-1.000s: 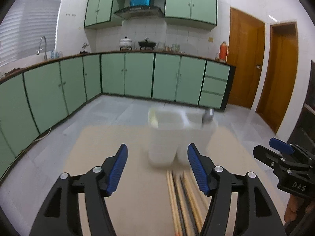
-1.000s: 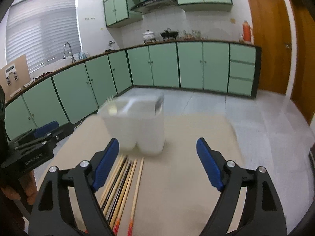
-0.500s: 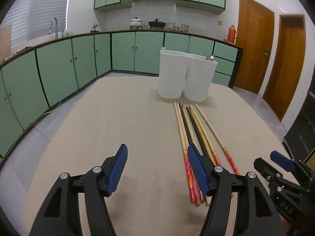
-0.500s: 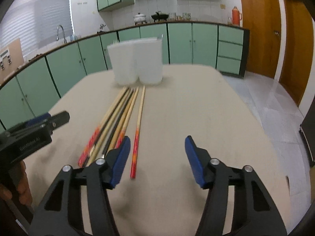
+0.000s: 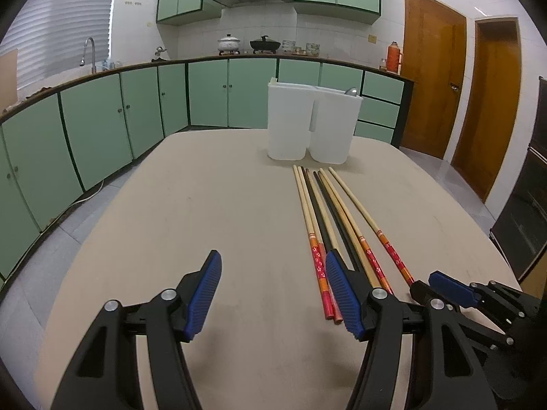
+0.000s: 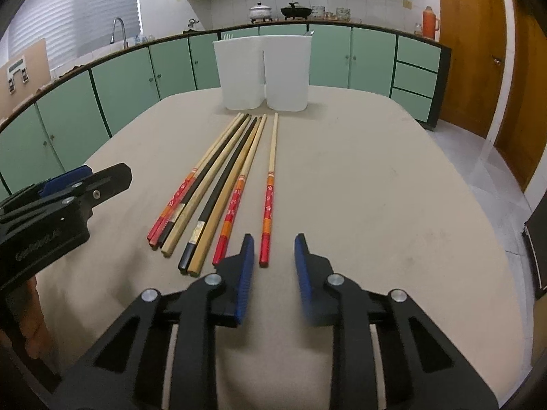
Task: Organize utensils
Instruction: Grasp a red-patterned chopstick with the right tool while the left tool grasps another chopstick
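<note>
**Chopsticks laid out, both tools empty**

Where the beige counter [image 5: 212,212] carries the work, a row of long chopsticks [image 6: 236,174] lies flat, tips pointing toward a white two-compartment holder [image 6: 263,71] that stands upright at the far end. The holder's two tubs touch side by side; a metal utensil handle [image 5: 351,92] shows above the rim of the right tub, and fork tines appear to rise from the left one. The sticks are mixed: pale wood with red and orange patterned ends, plain tan, and black. One red-ended stick [image 6: 270,188] lies slightly apart on the right of the row, parallel to the rest.

Left gripper [image 5: 273,294]: fingers spread wide, holding nothing, low over the counter. Its right finger [image 5: 342,294] overlaps the near ends of the row in the left wrist view; contact cannot be confirmed.

Right gripper [image 6: 271,276]: fingers parted by a narrow gap, nothing between them. It sits just behind the near end of the lone red-ended stick, whose butt lies close to the left finger [image 6: 244,273]. The right finger is blurred.

Green cabinets [image 5: 95,130] line the walls behind.
</note>
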`<state>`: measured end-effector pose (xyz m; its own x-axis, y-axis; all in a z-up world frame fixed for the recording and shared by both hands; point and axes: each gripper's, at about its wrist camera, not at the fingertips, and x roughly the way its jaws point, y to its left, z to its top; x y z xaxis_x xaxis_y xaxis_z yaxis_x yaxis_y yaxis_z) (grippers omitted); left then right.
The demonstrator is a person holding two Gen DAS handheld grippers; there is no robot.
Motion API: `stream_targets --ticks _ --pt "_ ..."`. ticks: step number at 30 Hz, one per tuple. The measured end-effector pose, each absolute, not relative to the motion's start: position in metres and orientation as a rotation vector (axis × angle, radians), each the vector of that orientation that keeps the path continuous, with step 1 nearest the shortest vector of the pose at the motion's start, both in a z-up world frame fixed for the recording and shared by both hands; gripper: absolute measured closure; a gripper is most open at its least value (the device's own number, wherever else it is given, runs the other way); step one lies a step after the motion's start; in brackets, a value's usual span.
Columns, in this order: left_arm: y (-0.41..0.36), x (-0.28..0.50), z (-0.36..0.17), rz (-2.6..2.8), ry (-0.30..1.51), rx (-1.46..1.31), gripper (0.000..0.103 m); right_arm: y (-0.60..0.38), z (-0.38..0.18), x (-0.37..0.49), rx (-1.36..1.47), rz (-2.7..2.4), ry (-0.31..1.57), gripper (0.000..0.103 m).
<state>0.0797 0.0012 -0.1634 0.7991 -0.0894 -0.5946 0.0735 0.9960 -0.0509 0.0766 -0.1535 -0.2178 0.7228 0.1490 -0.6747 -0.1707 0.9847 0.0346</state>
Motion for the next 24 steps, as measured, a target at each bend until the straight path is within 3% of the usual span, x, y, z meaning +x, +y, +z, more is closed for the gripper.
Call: stream_targets --ticks 8,24 --pt "0.000 0.082 -0.174 -0.110 0.693 -0.043 0.041 -0.144 -0.223 0.077 -0.079 0.192 0.757 0.098" --pt "-0.011 0.086 -0.191 -0.109 0.804 0.017 0.046 -0.162 -0.221 0.079 -0.014 0.173 0.764 0.098"
